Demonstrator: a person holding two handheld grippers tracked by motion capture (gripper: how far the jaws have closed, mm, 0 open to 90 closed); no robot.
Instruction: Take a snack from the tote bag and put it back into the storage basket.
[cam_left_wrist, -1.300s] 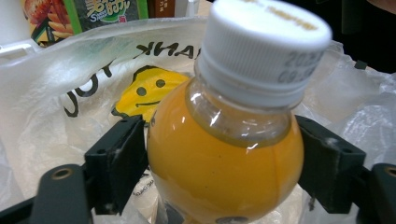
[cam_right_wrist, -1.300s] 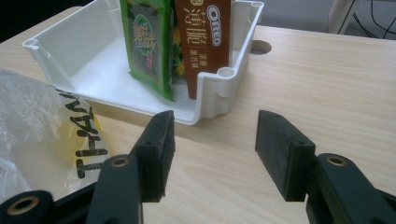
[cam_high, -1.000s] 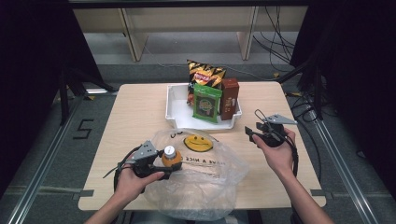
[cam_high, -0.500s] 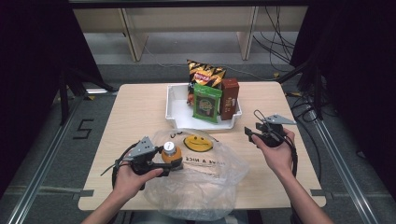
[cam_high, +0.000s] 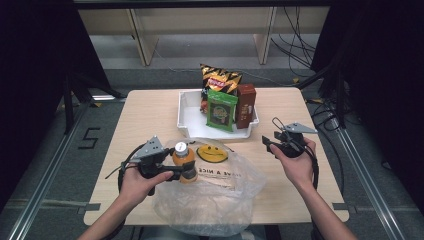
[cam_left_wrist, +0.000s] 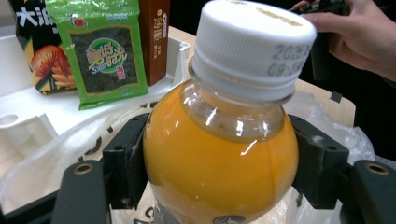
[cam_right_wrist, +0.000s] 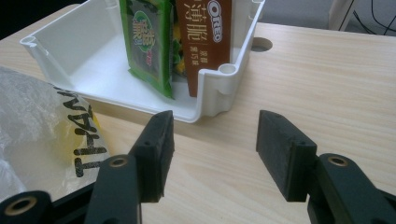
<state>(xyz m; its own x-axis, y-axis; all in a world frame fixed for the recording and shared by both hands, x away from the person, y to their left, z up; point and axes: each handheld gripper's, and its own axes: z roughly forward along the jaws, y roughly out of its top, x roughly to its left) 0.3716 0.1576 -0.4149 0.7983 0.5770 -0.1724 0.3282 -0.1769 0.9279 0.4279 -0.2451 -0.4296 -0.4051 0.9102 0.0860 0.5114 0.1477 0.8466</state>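
From above, the left gripper (cam_high: 172, 171) had its jaws clamped on the bottle (cam_high: 183, 161), an orange one with a white cap, held upright over the near-left part of the bag (cam_high: 215, 200). Against the picture a second earlier, the bottle stood a little higher and closer to the tray (cam_high: 190, 117), clear of the plastic it had been sunk into; the right gripper (cam_high: 272, 145) had kept its place. That one hung just right of the bag, near the tray's front right corner, jaws apart with nothing between them. The tray lay beyond the bag and held three packs on end: one chip bag (cam_high: 220, 80) at the back, one green packet (cam_high: 221, 110) in front, one brown box (cam_high: 245, 104) on their right. One bottle, one bag, one tray, two grippers.

In the left gripper view, both pads (cam_left_wrist: 128, 163) pressed the bottle's (cam_left_wrist: 219, 163) sides below the cap (cam_left_wrist: 254, 46). Behind it to the left stood the tray (cam_left_wrist: 28, 121) with the same three packs, the green packet (cam_left_wrist: 100, 51) foremost. A hand (cam_left_wrist: 359, 32) showed at top right.

In the right gripper view, the two jaws stood wide apart over bare table (cam_right_wrist: 327, 74). The tray (cam_right_wrist: 219, 93) lay just beyond them with the green packet (cam_right_wrist: 149, 42) and brown box (cam_right_wrist: 205, 42) in its corner, and the bag's (cam_right_wrist: 42, 135) printed edge lay left of the tray.
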